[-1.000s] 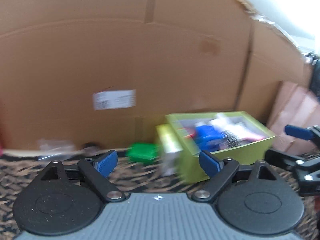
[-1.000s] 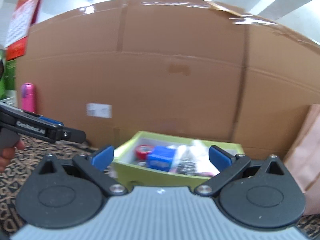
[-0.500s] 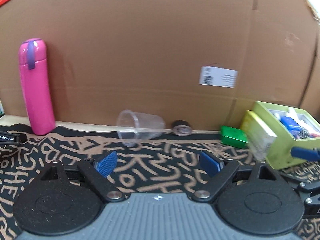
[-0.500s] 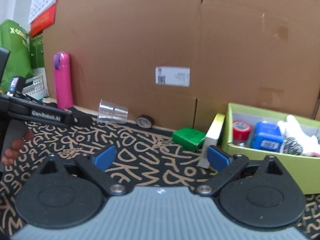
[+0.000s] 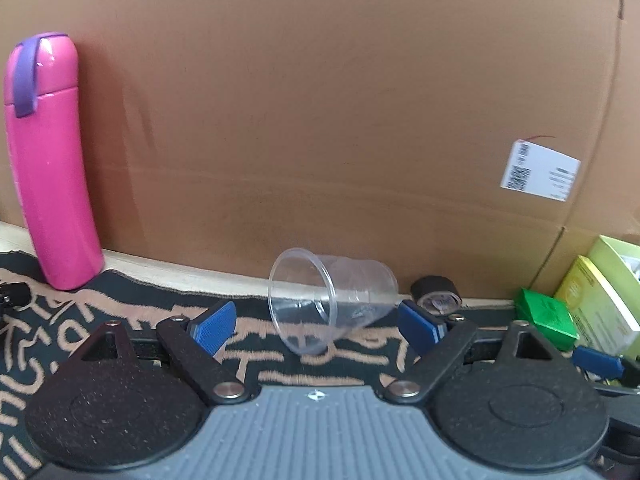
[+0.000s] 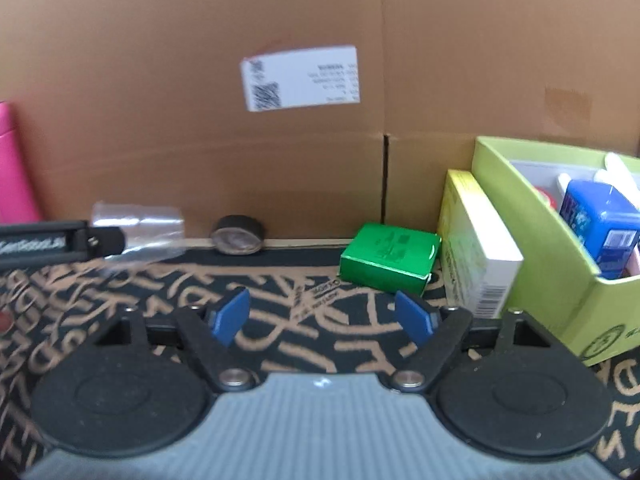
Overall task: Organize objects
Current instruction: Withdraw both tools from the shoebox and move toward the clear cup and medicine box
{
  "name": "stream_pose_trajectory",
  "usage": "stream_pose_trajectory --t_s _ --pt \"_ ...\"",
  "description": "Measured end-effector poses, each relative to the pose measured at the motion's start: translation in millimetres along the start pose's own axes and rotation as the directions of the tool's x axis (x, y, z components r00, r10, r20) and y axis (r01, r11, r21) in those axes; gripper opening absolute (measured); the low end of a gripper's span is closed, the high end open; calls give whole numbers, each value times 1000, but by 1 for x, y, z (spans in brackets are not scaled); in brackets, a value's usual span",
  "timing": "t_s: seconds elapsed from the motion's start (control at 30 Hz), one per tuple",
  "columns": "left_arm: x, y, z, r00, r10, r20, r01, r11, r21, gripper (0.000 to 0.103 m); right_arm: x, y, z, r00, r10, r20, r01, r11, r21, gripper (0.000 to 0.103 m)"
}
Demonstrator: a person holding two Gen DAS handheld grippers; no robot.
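Note:
A clear plastic cup [image 5: 332,304] lies on its side on the patterned cloth, mouth toward me, just beyond my open left gripper [image 5: 316,326]. The cup also shows in the right wrist view [image 6: 140,236]. A black tape roll [image 5: 436,296] lies behind it against the cardboard. My open, empty right gripper [image 6: 322,316] faces a green box [image 6: 390,258] and a yellow-white box [image 6: 476,248] leaning on a lime-green bin [image 6: 560,264]. The bin holds a blue package [image 6: 600,224] and other items.
A pink bottle [image 5: 50,160] stands upright at the far left. A cardboard wall [image 5: 320,120] with a white label [image 6: 300,78] closes off the back. The left gripper's finger [image 6: 60,242] reaches in from the left of the right wrist view.
Both grippers have swung left and moved closer to the cloth. The cup now sits right in front of the left gripper; the green box is now before the right gripper.

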State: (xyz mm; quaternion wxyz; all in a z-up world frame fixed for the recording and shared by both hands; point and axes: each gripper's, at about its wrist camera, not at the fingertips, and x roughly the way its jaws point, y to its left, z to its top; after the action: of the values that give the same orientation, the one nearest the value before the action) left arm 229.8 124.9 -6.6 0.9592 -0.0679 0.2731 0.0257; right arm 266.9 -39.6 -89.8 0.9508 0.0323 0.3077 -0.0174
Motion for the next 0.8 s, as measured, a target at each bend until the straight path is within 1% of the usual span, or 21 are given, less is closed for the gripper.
stream_pose_trajectory --t_s 0.1,0.17,0.2,0.27,0.33,0.4,0.43,0.47,0.5,0.57,0.6,0.63,0.67,0.7,0.8 --pt "10 2 2 1000 -6 -9 6 1000 2 88 17 4 2 995 -98 -17 98 995 19 82" --pt "17 3 2 1000 -15 -19 15 1000 9 83 26 0 2 989 -141 -34 142 989 47 82" --pt "20 3 2 1000 -19 -25 19 1000 12 80 31 -3 3 987 -153 -48 156 985 70 83" --pt "26 5 1 999 -30 -40 30 1000 7 72 35 -9 6 986 -159 -45 163 981 101 84" --pt "30 6 0 998 -45 -52 45 999 -11 68 40 -12 10 983 -178 -50 183 975 123 84" --pt "33 5 0 996 -60 -63 59 998 -16 66 43 -12 10 978 -202 -51 207 967 145 84" --pt "34 4 0 995 -73 -68 72 997 -14 57 43 -11 10 976 -212 -50 217 965 144 84" --pt "34 3 0 994 -85 -75 84 996 -12 34 43 -11 9 975 -218 -48 223 964 144 82" --pt "35 2 0 993 -86 -86 85 996 -11 25 41 -12 8 973 -227 -44 231 961 151 78" --pt "33 1 -1 991 -97 -95 96 995 -15 19 35 -18 5 970 -240 -28 241 953 185 59" --pt "31 0 -2 991 -98 -95 97 995 -11 16 31 -22 2 972 -232 -23 232 953 192 55" --pt "28 -1 -2 990 -101 -94 101 995 -5 12 27 -26 0 975 -222 -18 221 957 189 47" --pt "24 -2 -3 990 -106 -92 106 994 0 9 24 -29 -2 976 -216 -15 215 958 188 36" --pt "21 -1 -4 990 -110 -89 111 994 5 9 20 -34 -5 979 -205 -12 203 960 193 34" --pt "5 -4 -9 989 -119 -88 122 992 23 5 10 -40 -11 990 -143 -5 142 975 170 23"
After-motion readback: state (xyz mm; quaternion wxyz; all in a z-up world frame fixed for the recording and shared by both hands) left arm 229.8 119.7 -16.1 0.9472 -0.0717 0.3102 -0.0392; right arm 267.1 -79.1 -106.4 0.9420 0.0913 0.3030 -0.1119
